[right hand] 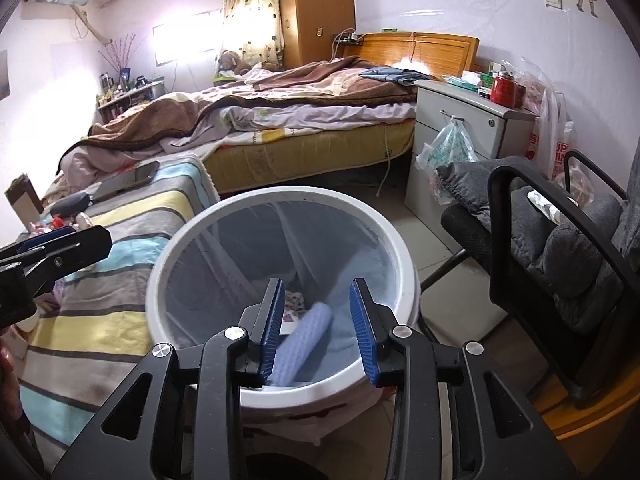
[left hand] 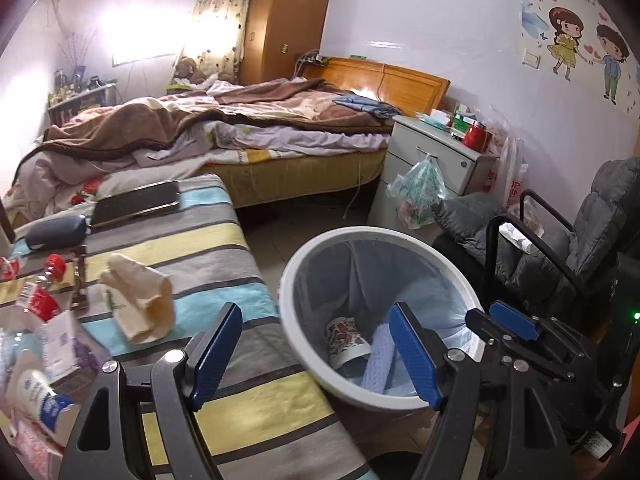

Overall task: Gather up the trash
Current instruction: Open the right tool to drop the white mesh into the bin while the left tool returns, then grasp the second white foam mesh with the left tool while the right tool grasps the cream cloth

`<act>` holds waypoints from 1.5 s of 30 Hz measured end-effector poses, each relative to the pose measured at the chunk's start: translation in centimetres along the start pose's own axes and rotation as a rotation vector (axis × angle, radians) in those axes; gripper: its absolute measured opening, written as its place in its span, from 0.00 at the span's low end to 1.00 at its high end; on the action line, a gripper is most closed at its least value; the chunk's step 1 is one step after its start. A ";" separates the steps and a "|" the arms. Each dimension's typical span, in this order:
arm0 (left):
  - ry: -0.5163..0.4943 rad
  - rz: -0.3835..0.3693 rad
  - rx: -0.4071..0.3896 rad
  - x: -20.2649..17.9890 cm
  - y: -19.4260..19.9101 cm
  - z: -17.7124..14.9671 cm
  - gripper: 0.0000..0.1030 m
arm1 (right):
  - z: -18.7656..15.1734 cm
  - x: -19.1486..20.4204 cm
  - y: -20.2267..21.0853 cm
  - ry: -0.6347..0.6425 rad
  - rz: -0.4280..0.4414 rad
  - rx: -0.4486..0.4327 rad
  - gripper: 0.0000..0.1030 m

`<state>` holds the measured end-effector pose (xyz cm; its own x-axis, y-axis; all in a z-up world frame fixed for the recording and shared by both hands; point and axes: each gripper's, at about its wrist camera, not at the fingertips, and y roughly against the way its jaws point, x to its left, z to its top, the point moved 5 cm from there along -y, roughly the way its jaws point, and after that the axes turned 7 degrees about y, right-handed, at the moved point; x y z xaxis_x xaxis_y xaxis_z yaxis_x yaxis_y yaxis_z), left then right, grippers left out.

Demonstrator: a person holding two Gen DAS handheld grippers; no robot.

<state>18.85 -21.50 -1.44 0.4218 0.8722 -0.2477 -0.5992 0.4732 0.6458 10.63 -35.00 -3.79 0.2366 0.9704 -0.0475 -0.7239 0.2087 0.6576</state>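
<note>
My striped bench (left hand: 224, 240) runs from nine o'clock toward the middle; one white bin (right hand: 404, 280) with a liner stands at its three o'clock side. My left tongs (left hand: 316, 354) gape wide over the bench edge and bin rim, holding nothing. My right tongs (right hand: 318, 330) hang above the bin mouth, parted partway, pads clear of everything. Inside the bin I count two pieces: a pale blue roll (right hand: 306, 340) and a printed wrapper (left hand: 346, 338). On the bench lie one crumpled cream tissue (left hand: 138, 300), one phone (left hand: 136, 202), and a heap of wrappers (left hand: 40, 320) at eight o'clock, too jumbled to count.
</note>
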 end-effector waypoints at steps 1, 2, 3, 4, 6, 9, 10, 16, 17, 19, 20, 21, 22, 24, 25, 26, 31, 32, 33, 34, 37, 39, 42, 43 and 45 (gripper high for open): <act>0.003 0.006 0.000 0.3 0.3 -0.1 0.73 | 0.1 0.2 0.1 -0.002 0.001 -0.005 0.35; 0.006 0.010 -0.002 0.5 0.6 -0.1 0.73 | 0.1 0.6 0.1 -0.003 0.005 -0.009 0.35; 0.010 0.012 -0.009 0.8 1.1 -0.2 0.73 | 0.2 0.8 0.4 -0.003 0.011 -0.015 0.35; 0.015 0.016 -0.012 1.1 1.4 -0.3 0.73 | 0.3 1.0 0.5 -0.004 0.012 -0.020 0.36; 0.027 0.030 -0.024 2.0 2.3 -0.5 0.73 | 0.5 1.4 0.9 -0.005 0.018 -0.031 0.36; 0.037 0.053 -0.044 3.0 3.5 -0.7 0.73 | 0.6 2.1 1.6 -0.010 0.035 -0.052 0.43; 0.043 0.061 -0.051 3.4 3.9 -0.8 0.73 | 0.7 2.5 1.8 -0.010 0.041 -0.060 0.46; 0.062 0.114 -0.076 6.4 6.4 -1.4 0.73 | 1.1 4.5 2.4 0.009 0.077 -0.084 0.51; 0.071 0.117 -0.081 6.9 6.8 -1.5 0.73 | 1.1 4.9 2.4 0.010 0.087 -0.086 0.51; 0.087 0.144 -0.093 8.3 7.6 -1.8 0.73 | 1.1 5.8 2.5 0.018 0.105 -0.089 0.51; 0.094 0.170 -0.107 9.2 8.3 -1.9 0.73 | 1.1 6.2 2.4 0.024 0.110 -0.091 0.51; 0.100 0.182 -0.114 9.8 8.6 -2.0 0.73 | 1.2 6.7 2.4 0.031 0.115 -0.091 0.52; 0.114 0.194 -0.119 10.7 9.2 -2.1 0.73 | 1.2 7.2 2.3 0.038 0.123 -0.091 0.52; 0.143 0.205 -0.128 12.4 10.0 -2.5 0.73 | 1.3 8.1 2.1 0.048 0.144 -0.089 0.54; 0.159 0.221 -0.132 13.2 10.5 -2.6 0.73 | 1.3 8.4 2.1 0.052 0.152 -0.089 0.54; 0.169 0.240 -0.139 14.0 10.9 -2.8 0.73 | 1.2 8.8 2.1 0.055 0.159 -0.089 0.55; 0.245 0.299 -0.150 18.6 12.5 -3.5 0.73 | 1.2 11.0 1.6 0.093 0.206 -0.078 0.55; 0.256 0.315 -0.152 19.3 12.7 -3.7 0.73 | 1.2 11.5 1.5 0.103 0.215 -0.078 0.55; 0.268 0.339 -0.160 20.3 13.1 -3.9 0.73 | 1.3 12.0 1.4 0.112 0.223 -0.076 0.55; 0.277 0.352 -0.161 21.1 13.4 -4.0 0.73 | 1.2 12.5 1.5 0.119 0.229 -0.075 0.55; 0.323 0.360 -0.158 23.4 13.8 -4.4 0.74 | 1.5 13.7 1.2 0.137 0.252 -0.073 0.55; 0.349 0.374 -0.158 25.0 14.1 -4.7 0.74 | 1.8 14.4 0.7 0.140 0.273 -0.067 0.55; 0.380 0.400 -0.155 27.4 14.5 -5.0 0.74 | 2.3 15.5 -0.1 0.152 0.291 -0.060 0.55; 0.394 0.397 -0.153 28.1 14.5 -5.0 0.74 | 2.4 15.8 -0.3 0.160 0.294 -0.055 0.56; 0.421 0.398 -0.139 29.3 14.2 -5.0 0.74 | 2.7 16.6 -1.0 0.176 0.296 -0.052 0.56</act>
<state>19.29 11.36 -3.15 -0.1424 0.9465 -0.2897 -0.7516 0.0870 0.6538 17.06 -19.39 -3.18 -0.1008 0.9949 0.0079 -0.7778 -0.0838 0.6229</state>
